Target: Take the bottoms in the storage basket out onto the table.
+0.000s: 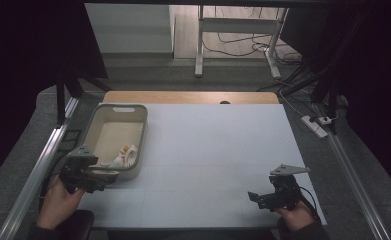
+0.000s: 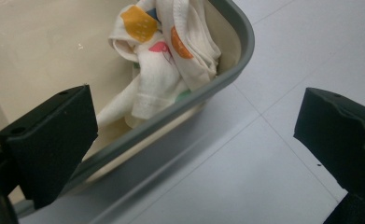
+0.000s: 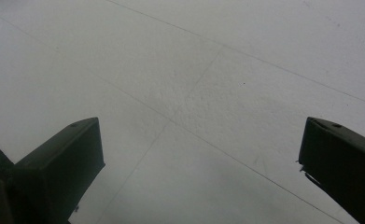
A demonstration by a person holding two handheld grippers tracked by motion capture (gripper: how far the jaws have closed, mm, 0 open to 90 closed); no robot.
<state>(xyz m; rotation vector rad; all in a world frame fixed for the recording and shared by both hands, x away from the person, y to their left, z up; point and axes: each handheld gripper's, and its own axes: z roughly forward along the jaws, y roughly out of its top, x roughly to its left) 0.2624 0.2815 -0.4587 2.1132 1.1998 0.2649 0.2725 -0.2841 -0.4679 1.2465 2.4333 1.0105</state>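
A beige bin with a grey rim point(image 1: 144, 131) stands on the left side of the white table point(image 1: 218, 150). Inside it, at the near right corner, lies a crumpled white cloth with orange and pink patches point(image 1: 124, 156) point(image 2: 164, 60). My left gripper point(image 1: 95, 181) hovers at the bin's near edge, open, its jaws straddling the grey rim point(image 2: 180, 109) with nothing between them. Over the table's near right part my right gripper point(image 1: 257, 197) is held open above the bare white surface point(image 3: 194, 93), empty.
Metal rails point(image 1: 38, 170) run along both sides of the table. A wooden strip point(image 1: 190, 97) borders the far edge. A power strip point(image 1: 315, 125) and cables lie on the floor at the right, and a table frame point(image 1: 233, 35) stands beyond.
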